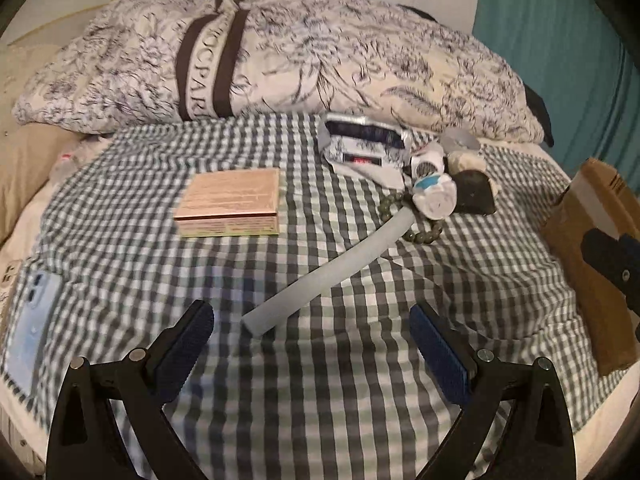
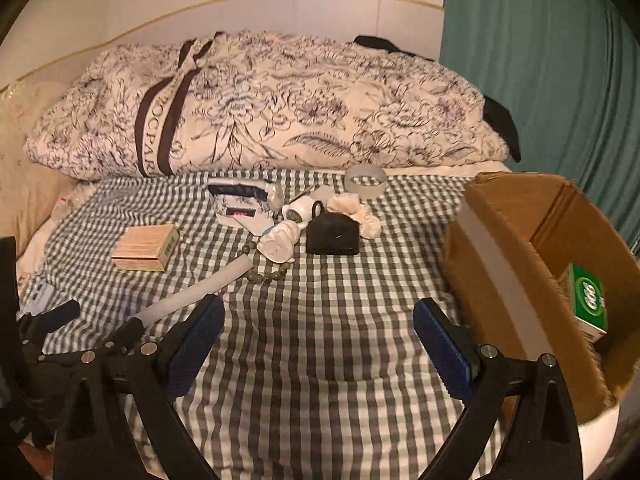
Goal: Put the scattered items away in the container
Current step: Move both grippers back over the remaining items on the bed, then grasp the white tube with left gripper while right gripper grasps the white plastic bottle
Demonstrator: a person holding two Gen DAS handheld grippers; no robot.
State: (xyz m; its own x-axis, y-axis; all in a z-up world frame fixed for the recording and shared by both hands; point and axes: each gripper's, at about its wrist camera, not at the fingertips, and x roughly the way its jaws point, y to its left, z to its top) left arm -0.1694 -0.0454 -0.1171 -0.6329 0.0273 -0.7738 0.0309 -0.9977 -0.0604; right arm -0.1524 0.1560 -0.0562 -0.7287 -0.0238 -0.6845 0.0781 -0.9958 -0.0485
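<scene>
Your soft gingham-checked bedspread (image 2: 320,360) carries, at the right, the open corrugated cardboard box (image 2: 520,248) with a glossy green carton (image 2: 588,300) inside, then the flat tan box (image 1: 228,200), the pale foam tube (image 1: 320,276) and round green beads (image 2: 264,276) left of it, while your left gripper (image 1: 312,344) and right gripper (image 2: 320,336) both gape empty.

Green-and-white checked bedspread (image 2: 320,360), brown cardboard box (image 2: 520,216), teal curtain (image 2: 540,80).

A home bedroom: bed (image 2: 320,360), floral duvet (image 2: 280,120), teal curtain (image 2: 540,60).
</scene>
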